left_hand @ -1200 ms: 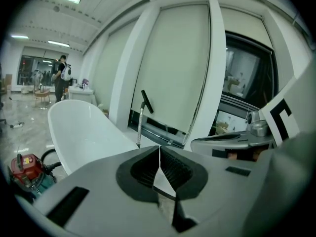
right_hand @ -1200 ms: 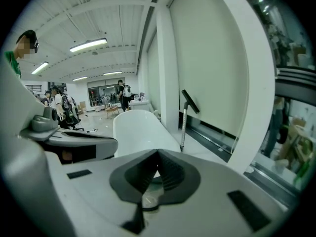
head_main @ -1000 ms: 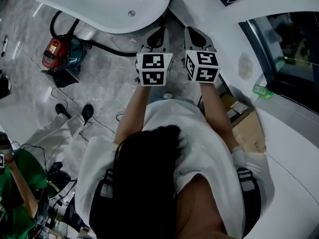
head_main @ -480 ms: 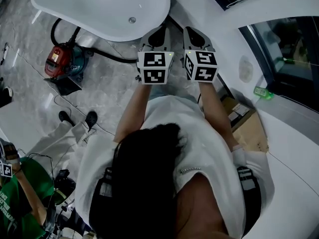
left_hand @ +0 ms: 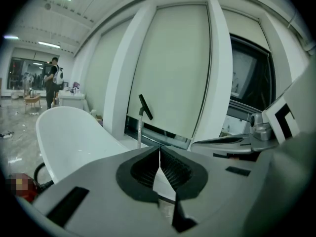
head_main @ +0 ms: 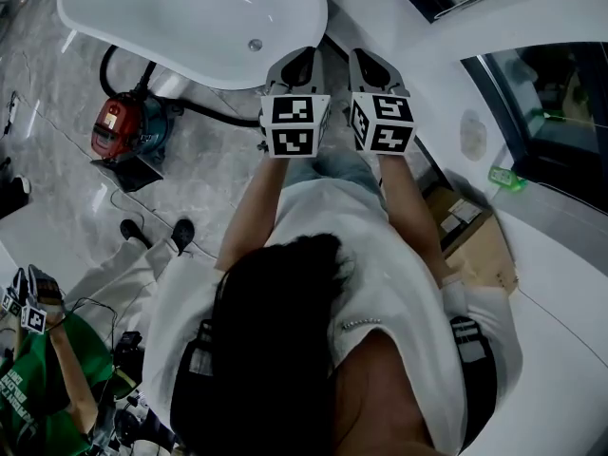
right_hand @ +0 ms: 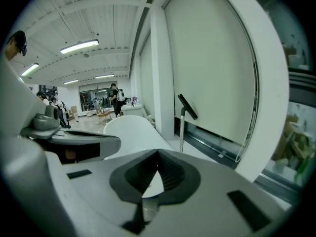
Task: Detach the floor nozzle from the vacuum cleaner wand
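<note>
**Wand (left_hand: 139, 132) standing upright ahead of you; the slanted black piece (left_hand: 145, 106) at its top is probably the floor nozzle.**
It stands well beyond your left gripper (left_hand: 159, 151) and right gripper (right_hand: 158, 156), between their lines of aim. Both are closed and empty.

The oval white bathtub (head_main: 190, 12) looks smooth and glossy, the grey veined stone floor (head_main: 218, 174) polished, the red and teal canister vacuum cleaner (head_main: 128, 129) shiny plastic, the brown cardboard box (head_main: 480, 250) matt, and the left gripper (left_hand: 159, 149) and right gripper (right_hand: 158, 153) matt grey plastic with black ribbed pads (left_hand: 173, 169).
</note>
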`<state>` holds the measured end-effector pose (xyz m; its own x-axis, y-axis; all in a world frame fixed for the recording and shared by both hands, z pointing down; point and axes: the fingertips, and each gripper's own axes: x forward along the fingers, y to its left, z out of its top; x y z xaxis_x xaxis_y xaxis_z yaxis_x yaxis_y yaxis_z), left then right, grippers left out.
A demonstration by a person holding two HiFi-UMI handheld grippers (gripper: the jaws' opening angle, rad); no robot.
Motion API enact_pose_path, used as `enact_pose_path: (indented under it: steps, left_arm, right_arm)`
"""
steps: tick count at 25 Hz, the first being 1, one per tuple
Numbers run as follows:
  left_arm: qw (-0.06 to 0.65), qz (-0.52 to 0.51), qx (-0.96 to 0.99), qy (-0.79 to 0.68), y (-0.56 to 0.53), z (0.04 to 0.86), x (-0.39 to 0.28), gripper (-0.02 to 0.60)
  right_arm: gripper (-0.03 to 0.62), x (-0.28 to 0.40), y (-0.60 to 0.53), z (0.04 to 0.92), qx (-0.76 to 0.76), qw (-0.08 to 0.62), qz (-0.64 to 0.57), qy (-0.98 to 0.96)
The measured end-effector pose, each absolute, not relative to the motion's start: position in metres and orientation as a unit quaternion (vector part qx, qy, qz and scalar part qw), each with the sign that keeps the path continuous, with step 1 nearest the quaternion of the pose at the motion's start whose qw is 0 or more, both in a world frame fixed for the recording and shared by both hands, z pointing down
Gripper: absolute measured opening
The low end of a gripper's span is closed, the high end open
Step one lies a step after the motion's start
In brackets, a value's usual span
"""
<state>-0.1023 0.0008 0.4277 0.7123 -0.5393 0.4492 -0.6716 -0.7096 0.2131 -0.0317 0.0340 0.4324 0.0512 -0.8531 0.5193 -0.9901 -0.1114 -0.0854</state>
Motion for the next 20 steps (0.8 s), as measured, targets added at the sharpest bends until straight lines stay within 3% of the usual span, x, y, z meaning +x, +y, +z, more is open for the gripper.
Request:
enact_pose_path:
  steps: [20]
  left_arm:
    - [0.182, 0.171, 0.91, -0.331, -0.044, 0.427, -0.074, 0.003]
  right_arm:
    - [0.015, 0.009, -0.011, 0.429, 0.727, 0.122, 0.209, -0.642]
